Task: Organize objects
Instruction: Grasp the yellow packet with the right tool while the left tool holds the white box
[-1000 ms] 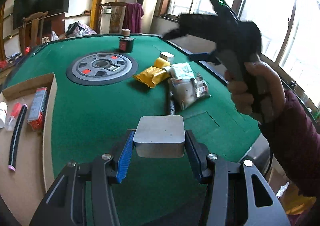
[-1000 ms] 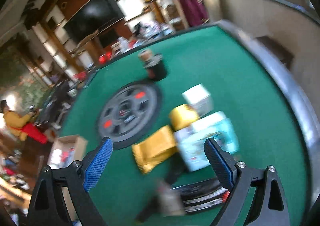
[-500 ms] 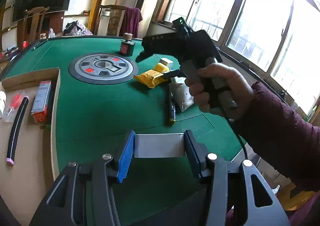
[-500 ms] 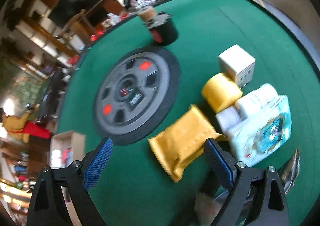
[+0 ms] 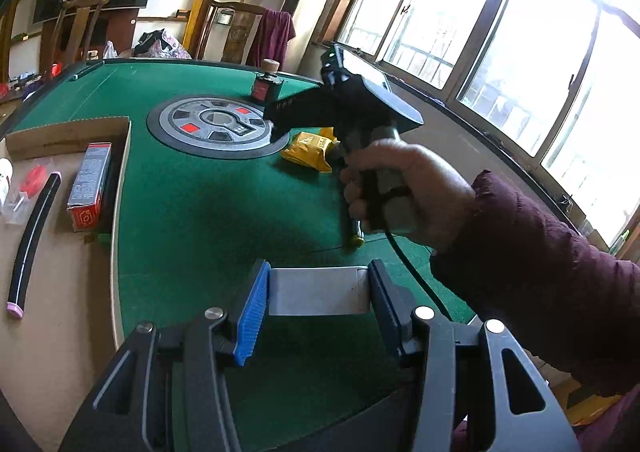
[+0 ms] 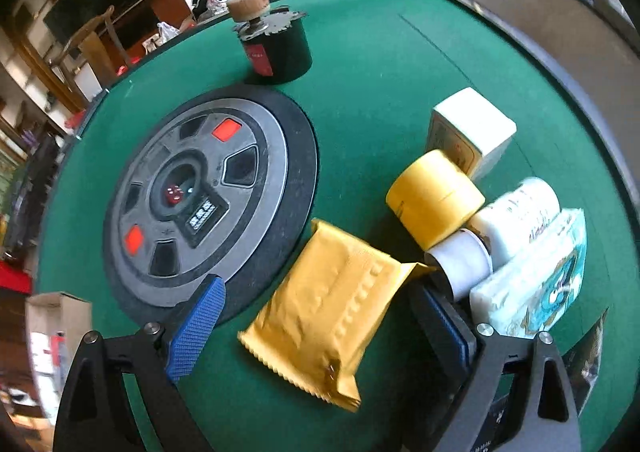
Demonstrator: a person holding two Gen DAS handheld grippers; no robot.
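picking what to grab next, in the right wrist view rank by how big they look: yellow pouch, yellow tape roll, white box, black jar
1. yellow pouch, though it lies nearest the camera
2. yellow tape roll
3. white box and black jar look alike; the jar is farther off, so unsure

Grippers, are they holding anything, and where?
The left gripper clamps a silver box by its two side faces. The right gripper holds nothing; its jaws are closing around the yellow packet.

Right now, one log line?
left gripper: shut on silver box | right gripper: closing, straddles yellow pouch, not gripping | table: green
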